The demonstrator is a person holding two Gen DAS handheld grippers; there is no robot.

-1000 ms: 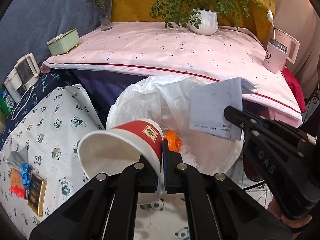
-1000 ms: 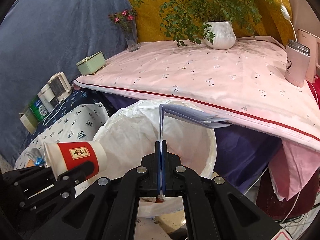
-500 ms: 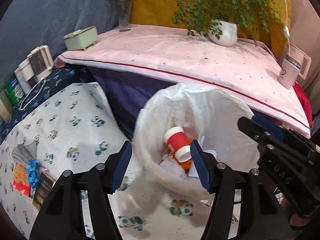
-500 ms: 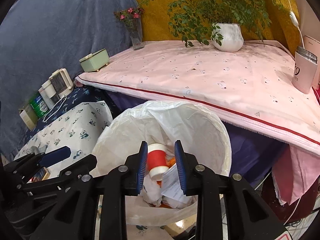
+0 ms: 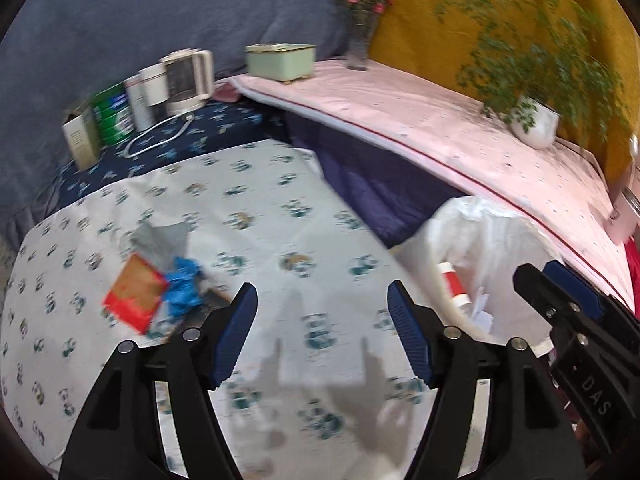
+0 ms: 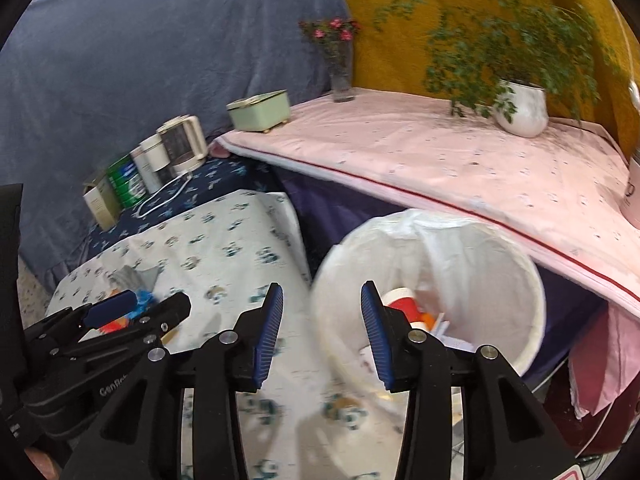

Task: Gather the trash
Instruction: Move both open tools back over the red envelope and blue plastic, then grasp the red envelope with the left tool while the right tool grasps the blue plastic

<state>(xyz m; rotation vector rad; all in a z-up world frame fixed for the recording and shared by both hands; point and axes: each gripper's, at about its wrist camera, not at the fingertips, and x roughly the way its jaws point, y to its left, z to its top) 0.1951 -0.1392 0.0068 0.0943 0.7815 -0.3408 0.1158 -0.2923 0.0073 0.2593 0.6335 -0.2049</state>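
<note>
A white-lined trash bin (image 6: 532, 320) stands beside the low table; a red-and-white paper cup (image 6: 404, 304) and white paper (image 6: 444, 326) lie inside it. The cup (image 5: 450, 284) also shows in the left wrist view. My left gripper (image 5: 322, 334) hangs over the panda-print tablecloth (image 5: 256, 216), its jaws opening with nothing between them. Left of it lie a red packet (image 5: 134, 298), a crumpled blue wrapper (image 5: 182, 286) and a grey scrap (image 5: 160, 238). My right gripper (image 6: 322, 334) hovers at the bin's left rim, jaws opening and empty.
A pink-covered table (image 6: 440, 168) behind the bin carries a potted plant (image 6: 520, 108), a flower vase (image 6: 342, 80), a green box (image 6: 260, 110) and a pink mug (image 6: 632, 196). A white kettle (image 5: 188, 78), cans and a carton stand on the dark blue cloth at the back left.
Both grippers let go: the paper cup and the paper dropped into the bin. Both then swung left, away from the bin and toward the panda-print table, jaws widening.
</note>
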